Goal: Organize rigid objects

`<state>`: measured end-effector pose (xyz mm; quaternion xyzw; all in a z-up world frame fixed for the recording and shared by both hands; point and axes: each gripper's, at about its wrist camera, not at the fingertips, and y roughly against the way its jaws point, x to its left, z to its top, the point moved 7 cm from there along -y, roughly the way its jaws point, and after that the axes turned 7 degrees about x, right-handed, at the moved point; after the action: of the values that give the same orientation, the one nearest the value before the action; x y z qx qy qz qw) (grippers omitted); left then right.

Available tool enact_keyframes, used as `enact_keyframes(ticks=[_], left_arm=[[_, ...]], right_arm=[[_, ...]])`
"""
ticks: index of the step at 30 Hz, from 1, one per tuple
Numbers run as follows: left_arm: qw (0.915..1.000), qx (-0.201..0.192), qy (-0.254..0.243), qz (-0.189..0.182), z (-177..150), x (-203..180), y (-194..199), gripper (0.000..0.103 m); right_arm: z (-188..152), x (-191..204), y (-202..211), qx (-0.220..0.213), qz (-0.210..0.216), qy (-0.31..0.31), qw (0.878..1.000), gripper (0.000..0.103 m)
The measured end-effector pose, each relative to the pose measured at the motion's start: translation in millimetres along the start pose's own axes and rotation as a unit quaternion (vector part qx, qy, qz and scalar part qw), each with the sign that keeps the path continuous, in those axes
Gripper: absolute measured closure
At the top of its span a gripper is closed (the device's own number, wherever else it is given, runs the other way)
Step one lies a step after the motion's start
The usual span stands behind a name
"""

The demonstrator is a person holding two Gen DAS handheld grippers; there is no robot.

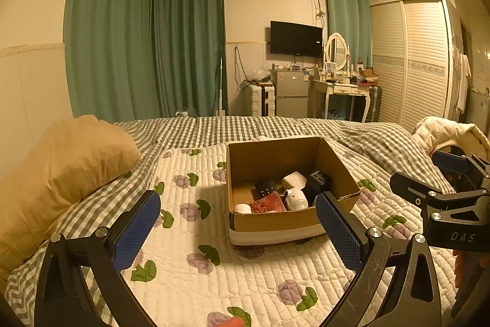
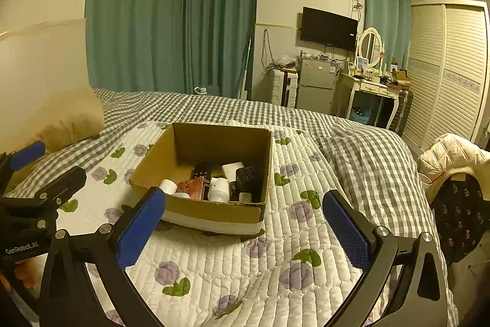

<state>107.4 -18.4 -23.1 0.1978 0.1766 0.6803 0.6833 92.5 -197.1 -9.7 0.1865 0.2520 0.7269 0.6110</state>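
Brown cardboard formed the open box (image 1: 277, 222) that sat on the white quilt (image 1: 190, 281) with purple flowers, spread over the checked bed (image 1: 275, 124). In the left wrist view the left gripper (image 1: 235, 222) hung just short of the box, its jaws spread wide with nothing between the 2 blue pads (image 1: 134, 232). Inside the box lay a white charger (image 1: 294, 180), a black adapter (image 1: 317, 184), a black remote (image 1: 265, 188), a red patterned item (image 1: 268, 203), a white cylinder (image 1: 295, 199) and a small white cup (image 1: 242, 208), crowded together toward the near right side. The right gripper (image 1: 441, 192) showed at the right edge, beside the box. A tan pillow (image 1: 61, 167) rested at the left.

In the right wrist view the right gripper (image 2: 243, 219) hovered above the quilt near the box (image 2: 214, 212), jaws likewise wide apart and holding nothing. The same items sat in the box's near right corner. The left gripper (image 2: 33, 189) appeared at the left edge. A cream jacket (image 2: 450, 155) lay at the bed's right side.
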Motion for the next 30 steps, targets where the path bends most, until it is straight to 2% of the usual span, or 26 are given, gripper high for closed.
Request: enact_keyframes(ticks=[30], left_arm=[[1.0, 0.007, -0.001, -0.002, -0.6, -2.5, -0.1, 0.0]], right_arm=[[-4.6, 0.7, -5.6, 0.007, 0.001, 0.0, 1.0, 0.0]])
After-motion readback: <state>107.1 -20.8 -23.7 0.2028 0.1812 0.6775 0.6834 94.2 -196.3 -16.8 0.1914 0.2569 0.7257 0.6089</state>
